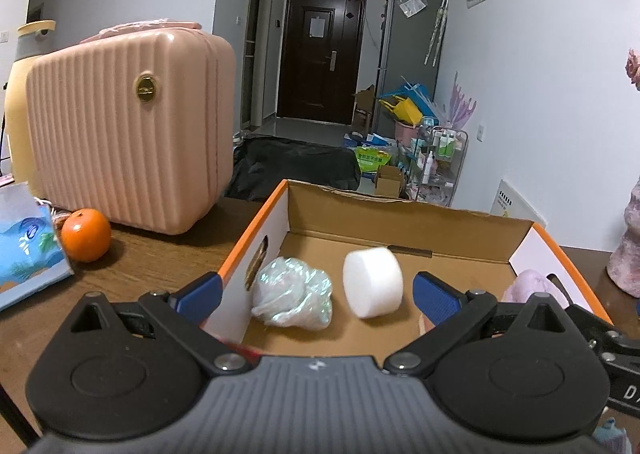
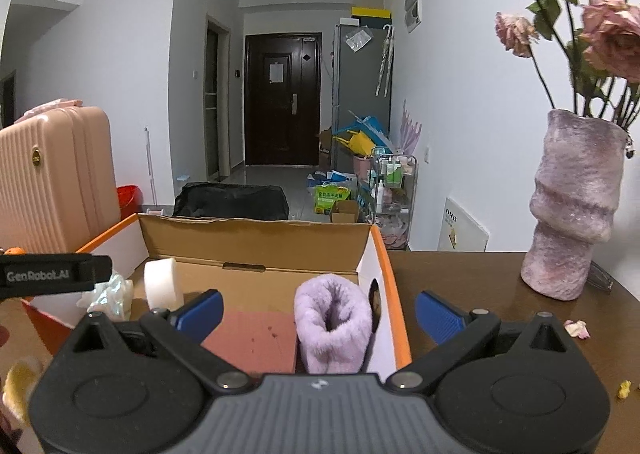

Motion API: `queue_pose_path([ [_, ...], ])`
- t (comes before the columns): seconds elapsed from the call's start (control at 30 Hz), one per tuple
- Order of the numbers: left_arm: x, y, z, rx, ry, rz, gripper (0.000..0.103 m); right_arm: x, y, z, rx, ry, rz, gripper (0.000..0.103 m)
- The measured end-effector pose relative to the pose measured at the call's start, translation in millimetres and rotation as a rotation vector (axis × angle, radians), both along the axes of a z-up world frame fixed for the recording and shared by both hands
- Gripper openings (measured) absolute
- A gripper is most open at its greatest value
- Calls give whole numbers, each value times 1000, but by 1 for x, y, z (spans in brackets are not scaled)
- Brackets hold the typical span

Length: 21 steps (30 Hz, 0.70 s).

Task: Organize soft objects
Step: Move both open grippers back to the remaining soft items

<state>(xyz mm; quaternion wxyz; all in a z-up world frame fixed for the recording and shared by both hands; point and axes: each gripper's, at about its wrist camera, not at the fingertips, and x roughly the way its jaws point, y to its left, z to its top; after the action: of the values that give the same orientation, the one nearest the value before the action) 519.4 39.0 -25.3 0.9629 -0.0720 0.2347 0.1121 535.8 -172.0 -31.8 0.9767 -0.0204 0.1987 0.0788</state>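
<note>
Where flowers droop, brown table [image 2: 460, 274].

Dim, cool indoor light (fisheye-warped edges)

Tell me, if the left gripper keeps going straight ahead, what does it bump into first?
Probably the white foam cylinder in the cardboard box. The open left gripper points between it and the crinkly plastic bundle, so depth is uncertain.

Left tool [image 1: 316, 294] jaws spread wide, empty, over cardboard box [image 1: 400, 213]. Inside: crumpled plastic bag [image 1: 294, 296], white foam cylinder [image 1: 373, 281]. Orange [image 1: 86, 234] on bench [image 1: 160, 254].
</note>
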Motion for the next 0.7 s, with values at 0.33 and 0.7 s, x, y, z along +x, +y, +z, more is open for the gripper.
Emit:
queue_pose_path([
  [0.33, -39, 2, 1, 8, -28, -6, 103, -43, -9, 1, 13, -37, -5, 103],
  [0.7, -86, 3, 4, 10, -54, -29, 103, -90, -12, -3, 18, -58, 5, 103],
])
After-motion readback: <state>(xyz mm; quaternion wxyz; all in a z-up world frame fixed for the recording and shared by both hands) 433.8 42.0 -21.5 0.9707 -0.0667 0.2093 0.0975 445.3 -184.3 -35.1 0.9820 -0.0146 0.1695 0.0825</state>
